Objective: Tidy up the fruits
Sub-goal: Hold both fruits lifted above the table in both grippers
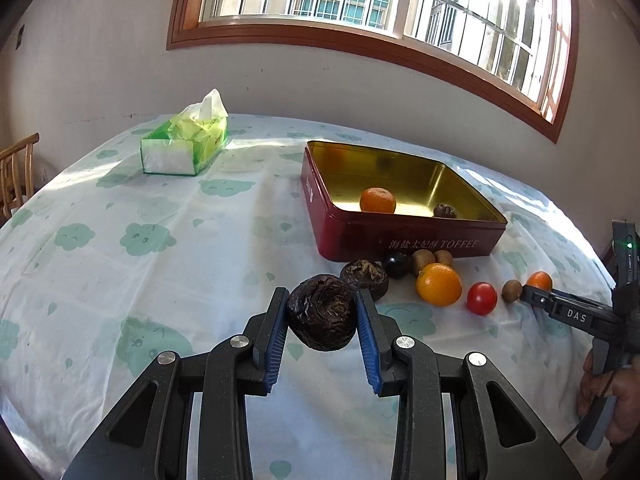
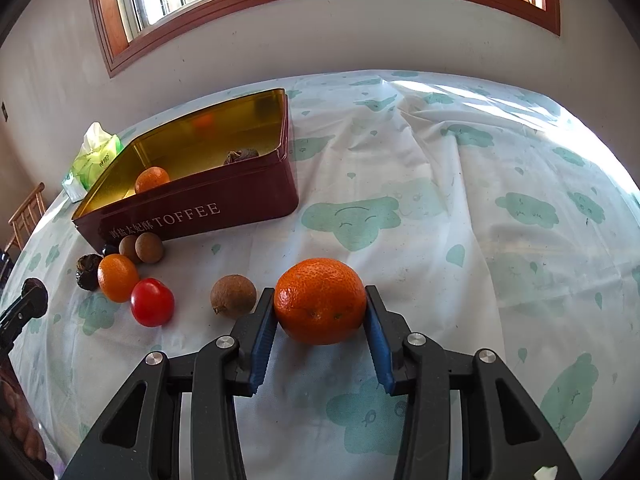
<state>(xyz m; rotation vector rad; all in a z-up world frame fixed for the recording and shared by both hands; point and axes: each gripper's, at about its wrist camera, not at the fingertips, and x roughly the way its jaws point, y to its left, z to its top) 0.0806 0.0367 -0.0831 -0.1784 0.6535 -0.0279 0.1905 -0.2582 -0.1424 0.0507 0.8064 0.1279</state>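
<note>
My left gripper (image 1: 321, 300) is shut on a dark wrinkled fruit (image 1: 322, 312) just above the cloth. My right gripper (image 2: 320, 294) is shut on an orange mandarin (image 2: 320, 300); it also shows in the left wrist view (image 1: 540, 280). A red TOFFEE tin (image 1: 400, 236) holds a mandarin (image 1: 377, 200) and a dark fruit (image 1: 445, 211). In front of the tin lie another dark wrinkled fruit (image 1: 365, 276), a black fruit (image 1: 397, 265), brown longans (image 1: 423, 259), an orange (image 1: 438, 284), a red tomato (image 1: 481, 298) and a longan (image 1: 512, 290).
A green tissue box (image 1: 186, 142) stands at the far left of the table. The tablecloth (image 1: 120, 240) is white with green cloud prints and wrinkled on the right (image 2: 460, 140). A wooden chair (image 1: 16, 172) stands beyond the left edge. The wall and window are behind the table.
</note>
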